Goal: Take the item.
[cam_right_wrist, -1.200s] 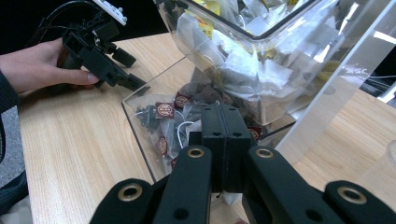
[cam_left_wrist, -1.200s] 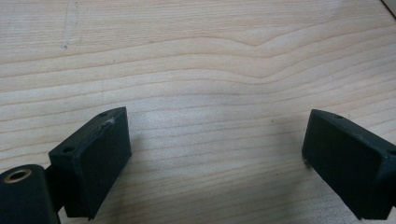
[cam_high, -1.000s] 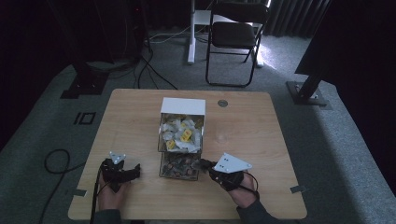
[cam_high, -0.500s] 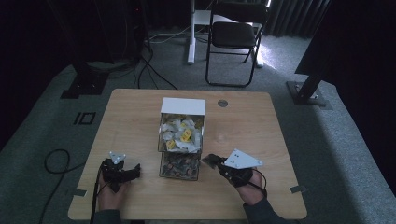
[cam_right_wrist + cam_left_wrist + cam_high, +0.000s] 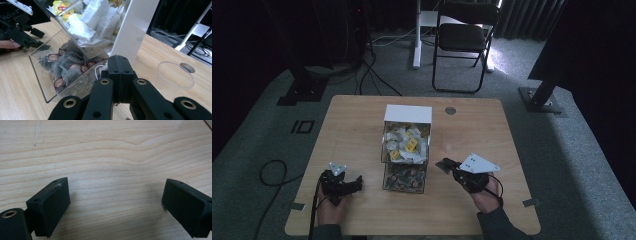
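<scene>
A clear two-tier dispenser (image 5: 407,150) with a white back stands mid-table. Its upper bin (image 5: 85,20) holds white and yellow packets, its lower bin (image 5: 62,72) dark tea bags with red labels. My right gripper (image 5: 446,165) lies just right of the lower bin with its jaws shut; in the right gripper view the right gripper (image 5: 121,71) points at the bin's corner, and a thin white string runs beside its tip. My left gripper (image 5: 354,183) rests left of the dispenser. In the left gripper view the left gripper (image 5: 115,202) is open over bare wood.
A clear plastic cup (image 5: 175,75) stands on the table (image 5: 352,120) right of the dispenser, near a round cable hole (image 5: 450,110). A folding chair (image 5: 462,35) and cables are on the floor beyond the far edge.
My right gripper has shifted a little forward and up beside the dispenser's lower bin. The left gripper has stayed where it was.
</scene>
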Demonstrator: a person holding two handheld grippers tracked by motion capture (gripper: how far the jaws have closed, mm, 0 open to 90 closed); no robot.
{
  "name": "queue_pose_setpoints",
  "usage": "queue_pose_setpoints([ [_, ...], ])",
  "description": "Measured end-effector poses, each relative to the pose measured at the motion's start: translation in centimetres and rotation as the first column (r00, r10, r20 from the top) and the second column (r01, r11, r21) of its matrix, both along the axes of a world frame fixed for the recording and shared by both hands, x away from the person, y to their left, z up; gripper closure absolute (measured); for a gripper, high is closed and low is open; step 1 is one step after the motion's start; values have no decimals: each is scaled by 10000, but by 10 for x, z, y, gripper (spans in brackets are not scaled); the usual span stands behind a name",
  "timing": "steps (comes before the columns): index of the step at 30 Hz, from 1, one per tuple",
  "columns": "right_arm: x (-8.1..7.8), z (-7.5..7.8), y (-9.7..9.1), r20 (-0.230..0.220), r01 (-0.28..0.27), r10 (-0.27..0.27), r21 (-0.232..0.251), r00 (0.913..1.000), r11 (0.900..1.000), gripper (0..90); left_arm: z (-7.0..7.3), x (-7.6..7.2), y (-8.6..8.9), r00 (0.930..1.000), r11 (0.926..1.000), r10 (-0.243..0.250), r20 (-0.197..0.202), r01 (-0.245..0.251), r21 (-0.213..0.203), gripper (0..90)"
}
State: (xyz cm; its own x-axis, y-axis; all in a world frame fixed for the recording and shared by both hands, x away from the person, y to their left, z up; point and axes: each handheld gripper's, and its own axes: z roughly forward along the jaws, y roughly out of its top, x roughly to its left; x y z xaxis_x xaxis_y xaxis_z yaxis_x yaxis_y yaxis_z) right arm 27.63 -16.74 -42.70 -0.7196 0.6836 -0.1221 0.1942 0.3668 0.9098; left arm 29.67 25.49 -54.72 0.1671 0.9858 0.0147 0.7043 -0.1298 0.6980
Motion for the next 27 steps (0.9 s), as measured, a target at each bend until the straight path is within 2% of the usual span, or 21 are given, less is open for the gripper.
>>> queue_pose_setpoints([
  [14, 10, 1, -6, -30, 266, -266, 54, 9996, 9996, 900, 0, 0, 0, 10000, 10000, 0, 2, 0, -4, 84],
  [18, 18, 2, -10, -37, 462, -462, 180, 9989, 9988, 900, 0, 0, 0, 10000, 10000, -7, -1, 7, -7, 84],
  [27, 27, 7, -15, 26, 671, -671, 240, 9977, 9975, 900, 0, 0, 0, 10000, 10000, 13, 15, -13, -24, 84],
])
